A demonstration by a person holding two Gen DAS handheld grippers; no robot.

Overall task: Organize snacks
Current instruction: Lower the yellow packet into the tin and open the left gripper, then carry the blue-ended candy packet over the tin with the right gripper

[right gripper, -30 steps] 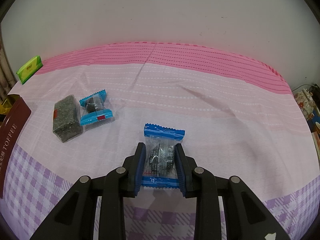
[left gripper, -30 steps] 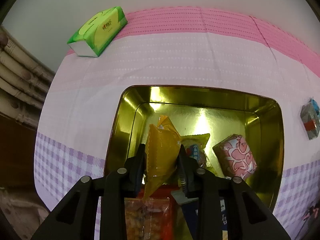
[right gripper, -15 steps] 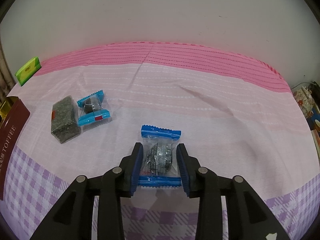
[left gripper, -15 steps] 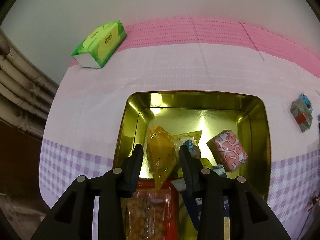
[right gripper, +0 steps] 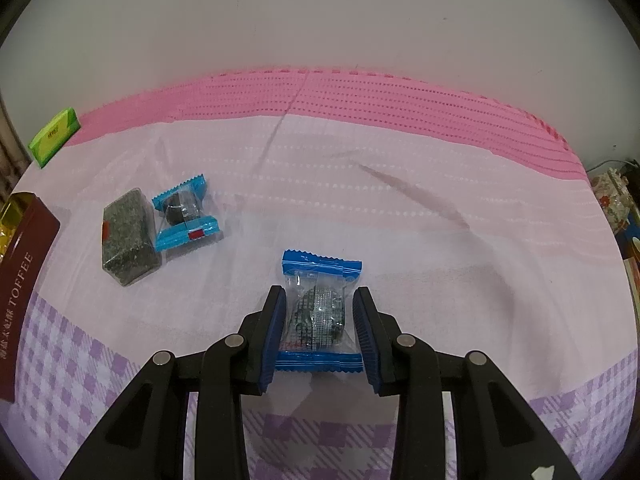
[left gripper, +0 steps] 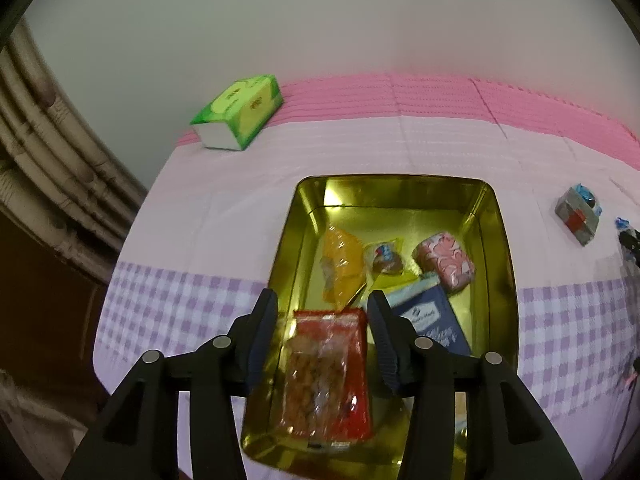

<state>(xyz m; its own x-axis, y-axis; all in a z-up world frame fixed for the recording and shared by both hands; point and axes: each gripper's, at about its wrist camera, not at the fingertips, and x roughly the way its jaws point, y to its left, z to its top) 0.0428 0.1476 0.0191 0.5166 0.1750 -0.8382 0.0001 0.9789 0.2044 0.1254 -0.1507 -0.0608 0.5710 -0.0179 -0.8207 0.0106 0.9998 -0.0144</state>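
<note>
Green tissue box (left gripper: 239,112), upper left of frame, resting on pink-and-lilac tablecloth (left gripper: 360,160); pale wall (left gripper: 320,20) behind.

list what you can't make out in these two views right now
- Left wrist view: the near end of the gold tin is hidden behind the left gripper.
- Left wrist view: print on the red snack bag is blurred.
- Right wrist view: whether the right gripper touches the blue-ended snack or just straddles it is unclear.
- Right wrist view: the brown toffee lid is cut off by the left edge.
</note>
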